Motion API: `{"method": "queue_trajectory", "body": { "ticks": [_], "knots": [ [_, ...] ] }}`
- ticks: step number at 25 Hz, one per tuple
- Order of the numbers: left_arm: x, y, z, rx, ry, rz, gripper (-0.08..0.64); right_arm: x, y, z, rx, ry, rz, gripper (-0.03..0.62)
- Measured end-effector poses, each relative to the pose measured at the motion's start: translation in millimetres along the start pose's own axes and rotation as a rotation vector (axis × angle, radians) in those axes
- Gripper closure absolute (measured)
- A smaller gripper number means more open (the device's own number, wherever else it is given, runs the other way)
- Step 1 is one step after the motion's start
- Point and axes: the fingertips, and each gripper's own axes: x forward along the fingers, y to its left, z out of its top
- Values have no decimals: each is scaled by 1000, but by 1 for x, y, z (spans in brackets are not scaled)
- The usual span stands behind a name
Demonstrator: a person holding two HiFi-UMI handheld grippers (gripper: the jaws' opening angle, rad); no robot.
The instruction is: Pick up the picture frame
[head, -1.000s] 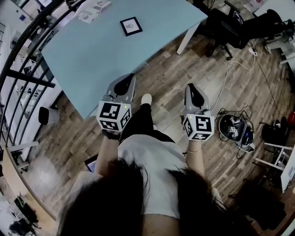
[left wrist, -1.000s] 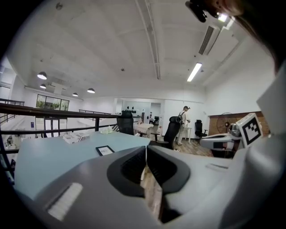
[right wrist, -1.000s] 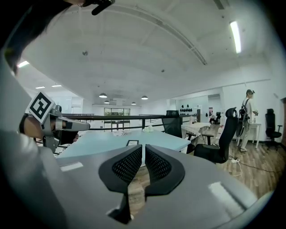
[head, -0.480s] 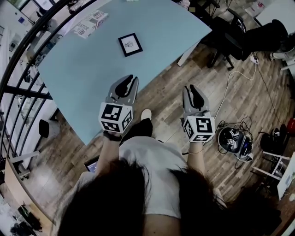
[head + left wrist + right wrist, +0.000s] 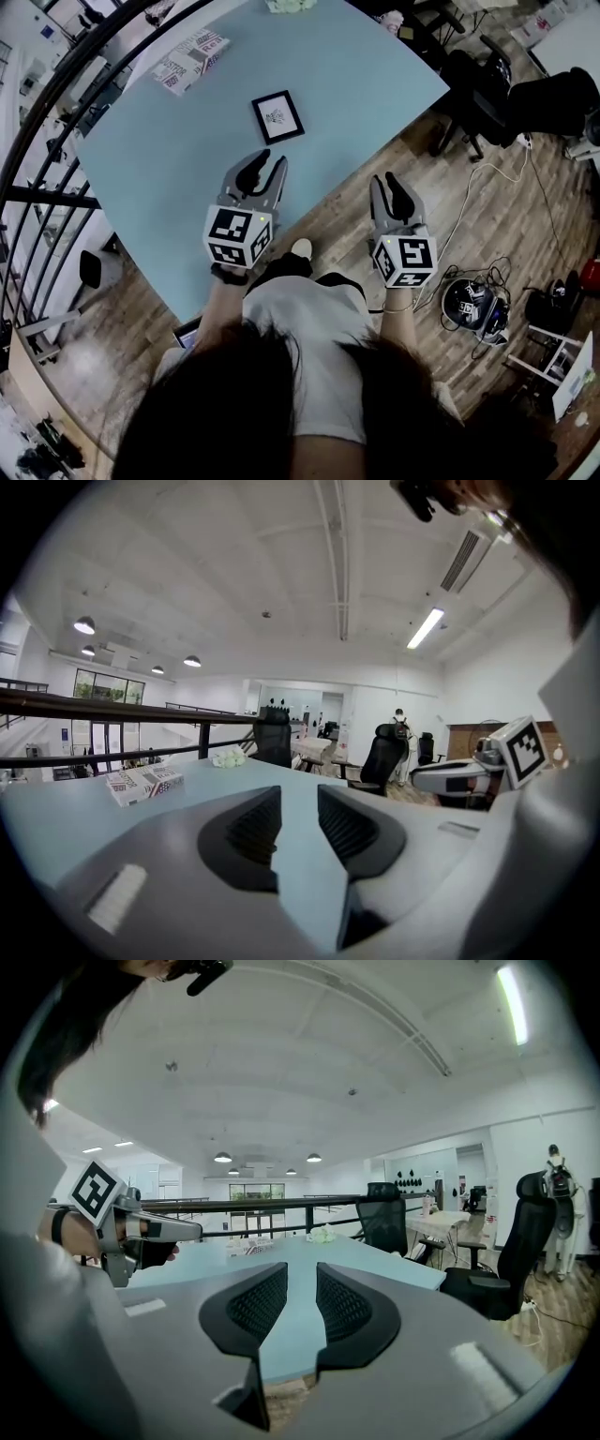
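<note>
A: Status of the left gripper (image 5: 272, 161)?

B: Held over the near edge of the table (image 5: 375, 66). Spread moderately, gripping nothing. Only bare tabletop seen through the gap.

A: And the right gripper (image 5: 384, 180)?

B: Hanging over the wood floor (image 5: 469, 206), just off the table edge. Has just been opening, from nearly closed to a partway gap. Also empty, with nothing between the pads.

A: Location of the frame (image 5: 277, 116)?

B: Lying flat on the table, ahead of the left gripper and near it, untouched. Well apart from the box (image 5: 190, 60) at the far left. Not made out in either gripper view.

A: Changed over the last second?

B: Frame drawn much nearer. Previously far up the table from both grippers, now within short reach of the left one.

A: Meaning for the task?

B: Approach nearly complete, grasp not begun. Probably calls for advancing a little further, lowering to the tabletop and closing on one edge of the frame. Expect difficulty getting a pad under a frame lying flat, with a risk of pushing it along instead of lifting it.
</note>
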Motion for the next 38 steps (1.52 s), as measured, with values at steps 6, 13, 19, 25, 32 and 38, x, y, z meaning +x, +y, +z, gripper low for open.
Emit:
{"method": "queue_trajectory", "body": {
  "ticks": [6, 13, 19, 25, 32, 38],
  "knots": [
    [5, 28, -8, -47, 19, 34, 426, 37, 11, 2, -4, 26, 44, 522],
    [12, 55, -13, -87, 15, 118, 425, 82, 13, 1, -19, 54, 131, 522],
    [30, 93, -15, -138, 5, 252, 425, 149, 9, 7, -41, 76, 260, 522],
    [57, 130, -4, -181, -4, 415, 425, 226, 9, 19, -70, 116, 446, 522],
    [76, 152, 4, -244, -8, 608, 425, 293, 17, 26, -86, 177, 684, 522],
    [92, 159, 0, -286, 7, 692, 425, 322, 17, 26, -81, 213, 793, 522]
  ]
}}
